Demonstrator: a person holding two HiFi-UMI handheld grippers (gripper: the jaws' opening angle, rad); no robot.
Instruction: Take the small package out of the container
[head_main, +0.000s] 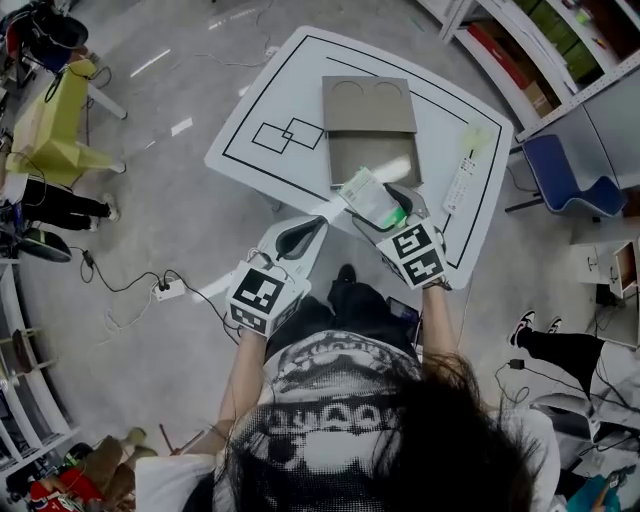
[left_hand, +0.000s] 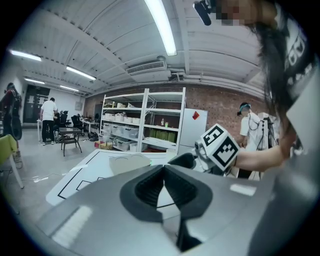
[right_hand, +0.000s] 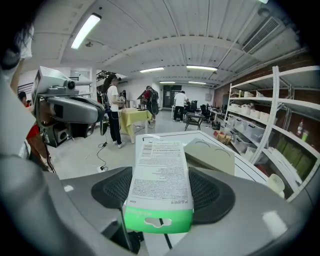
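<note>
My right gripper (head_main: 388, 200) is shut on the small package (head_main: 370, 196), a flat white pack with printed text and a green end. In the right gripper view the package (right_hand: 160, 182) stands between the black pads, lifted above the table, its green end toward the camera. The container (head_main: 368, 130), a grey-brown box with its lid folded back, lies on the white table (head_main: 270, 100) just beyond the package. My left gripper (head_main: 318, 222) hovers at the table's near edge, left of the package, shut with nothing in it; its pads (left_hand: 150, 187) meet.
A white strip-like object (head_main: 462, 180) lies on the table's right side. A blue chair (head_main: 565, 180) and shelves (head_main: 545, 50) stand to the right. A yellow table (head_main: 50, 120) and floor cables (head_main: 130, 290) are at the left. People stand farther off.
</note>
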